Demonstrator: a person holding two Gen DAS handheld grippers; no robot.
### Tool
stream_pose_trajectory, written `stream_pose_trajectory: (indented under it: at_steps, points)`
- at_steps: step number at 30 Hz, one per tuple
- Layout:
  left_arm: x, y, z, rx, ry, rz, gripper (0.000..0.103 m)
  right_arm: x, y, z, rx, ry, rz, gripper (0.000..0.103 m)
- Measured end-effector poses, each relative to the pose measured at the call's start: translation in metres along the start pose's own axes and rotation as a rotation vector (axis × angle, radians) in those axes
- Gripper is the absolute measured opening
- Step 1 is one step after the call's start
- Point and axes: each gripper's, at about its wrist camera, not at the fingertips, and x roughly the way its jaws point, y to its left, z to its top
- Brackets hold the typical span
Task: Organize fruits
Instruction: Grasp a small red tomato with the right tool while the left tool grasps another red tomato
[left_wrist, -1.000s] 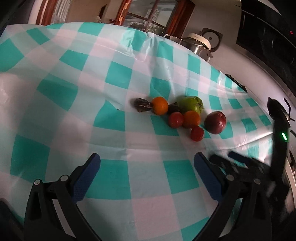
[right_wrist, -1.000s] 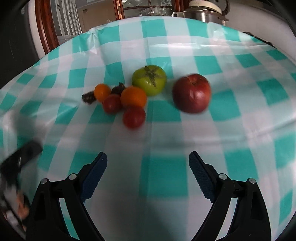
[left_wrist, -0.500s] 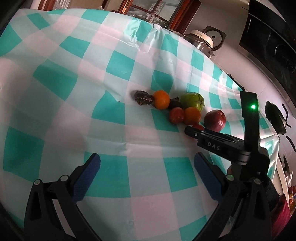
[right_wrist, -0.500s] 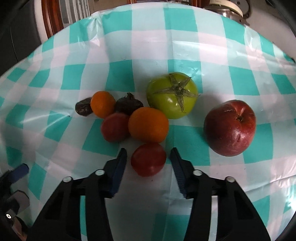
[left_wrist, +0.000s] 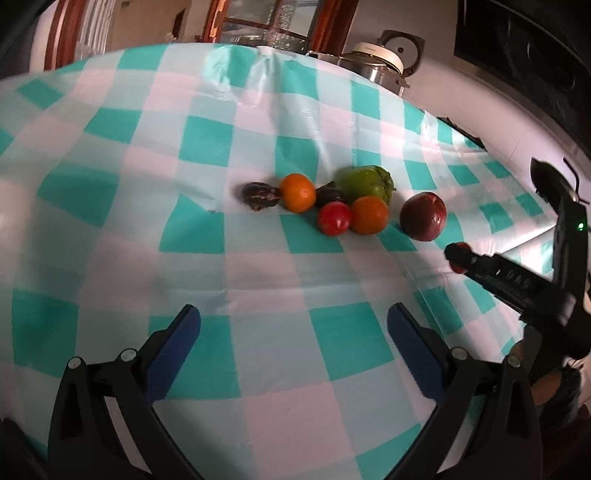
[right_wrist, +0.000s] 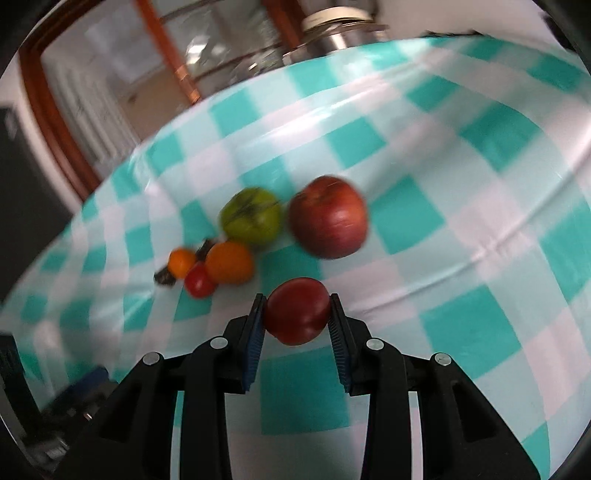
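My right gripper (right_wrist: 296, 317) is shut on a red tomato (right_wrist: 297, 311) and holds it above the checked cloth; it also shows in the left wrist view (left_wrist: 458, 256) at the right. On the cloth lie a red apple (right_wrist: 328, 217), a green tomato (right_wrist: 251, 216), two oranges (right_wrist: 229, 263) (right_wrist: 181, 262), another red tomato (right_wrist: 198, 282) and two dark fruits (left_wrist: 260, 195). My left gripper (left_wrist: 295, 325) is open and empty, well short of the fruit cluster (left_wrist: 334, 201).
A teal-and-white checked tablecloth (left_wrist: 184, 147) covers the table. A steel pot with a white lid (left_wrist: 380, 66) stands past the far edge. A wood-framed glass cabinet (left_wrist: 266, 22) is behind. A dark pan (left_wrist: 550, 181) sits at the right.
My right gripper closed on the nearest red tomato and lifted it back and to the right, away from the cluster. My left gripper stayed open.
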Motion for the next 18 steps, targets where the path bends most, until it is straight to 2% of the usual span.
stream_pose_trajectory:
  at_steps: [5, 9, 10, 11, 12, 14, 15, 16, 18]
  points:
    - [0.028, -0.026, 0.021, 0.022, -0.009, 0.017, 0.101, -0.007, -0.009, 0.007, 0.049, -0.065, -0.051, 0.034]
    - [0.058, -0.052, 0.04, 0.045, 0.006, 0.013, 0.093, -0.011, -0.016, 0.009, 0.064, -0.088, -0.078, 0.034]
    - [0.069, -0.064, 0.045, 0.089, 0.028, 0.074, 0.091, -0.011, -0.016, 0.009, 0.068, -0.089, -0.078, 0.034]
    - [0.077, -0.07, 0.047, 0.12, 0.048, 0.121, 0.087, -0.011, -0.018, 0.01, 0.075, -0.088, -0.076, 0.034]
    - [0.084, -0.073, 0.049, 0.131, 0.065, 0.137, 0.083, -0.011, -0.019, 0.01, 0.082, -0.086, -0.073, 0.034]
    - [0.096, -0.065, 0.055, 0.099, 0.105, 0.131, 0.078, -0.01, -0.021, 0.01, 0.096, -0.082, -0.064, 0.034]
    - [0.1, -0.061, 0.057, 0.089, 0.122, 0.125, 0.069, -0.01, -0.022, 0.01, 0.101, -0.079, -0.058, 0.034]
    - [0.105, -0.054, 0.058, 0.083, 0.151, 0.111, 0.065, -0.01, -0.022, 0.01, 0.105, -0.077, -0.054, 0.034]
    - [0.108, -0.05, 0.061, 0.11, 0.149, 0.117, 0.059, -0.009, -0.022, 0.01, 0.114, -0.073, -0.044, 0.034]
